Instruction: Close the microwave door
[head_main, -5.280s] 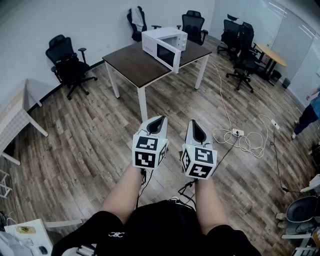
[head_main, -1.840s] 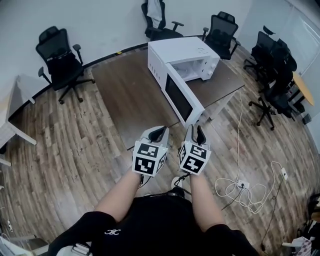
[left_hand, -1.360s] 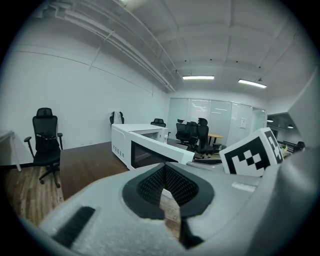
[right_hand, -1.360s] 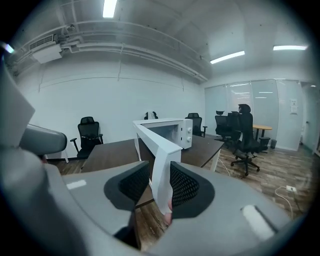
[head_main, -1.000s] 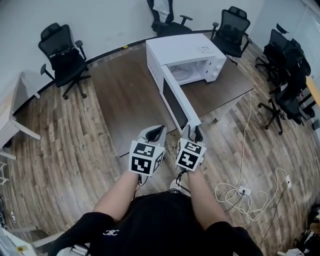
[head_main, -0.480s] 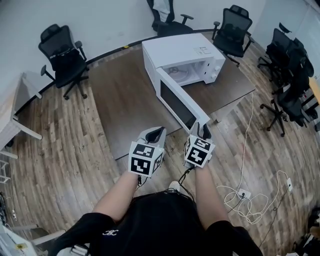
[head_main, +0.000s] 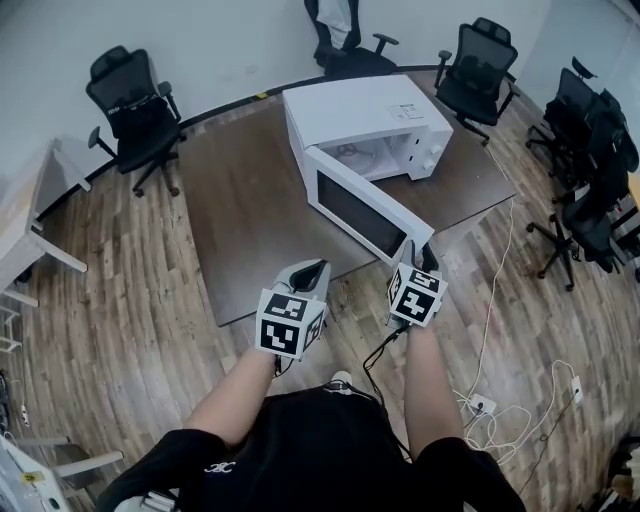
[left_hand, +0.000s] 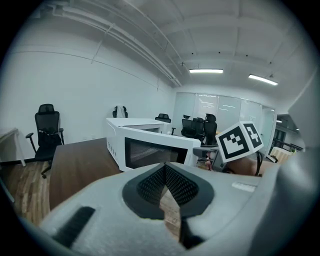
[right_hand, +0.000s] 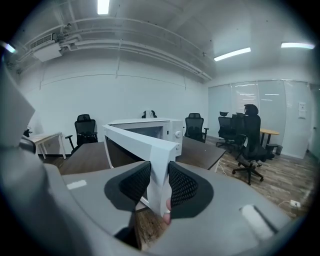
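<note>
- My right gripper (right_hand: 159, 176) clamps the free edge of the microwave door (right_hand: 137, 139) between its pads; the door stretches ahead of the jaws, ajar.
- My left gripper (left_hand: 165, 169) is clenched and empty.

Long ceiling lamps (right_hand: 102, 6) lit the room brightly and evenly, and they burned out to pure white in both gripper views. Shadows were soft and pale. The head view was sharp, but its walls bent near the borders. Both gripper views had a dark round vignette. The near bodies of the left gripper (left_hand: 165, 172) and the right gripper (right_hand: 159, 172) were blurred, while the microwave door (right_hand: 145, 142) was clear.
</note>
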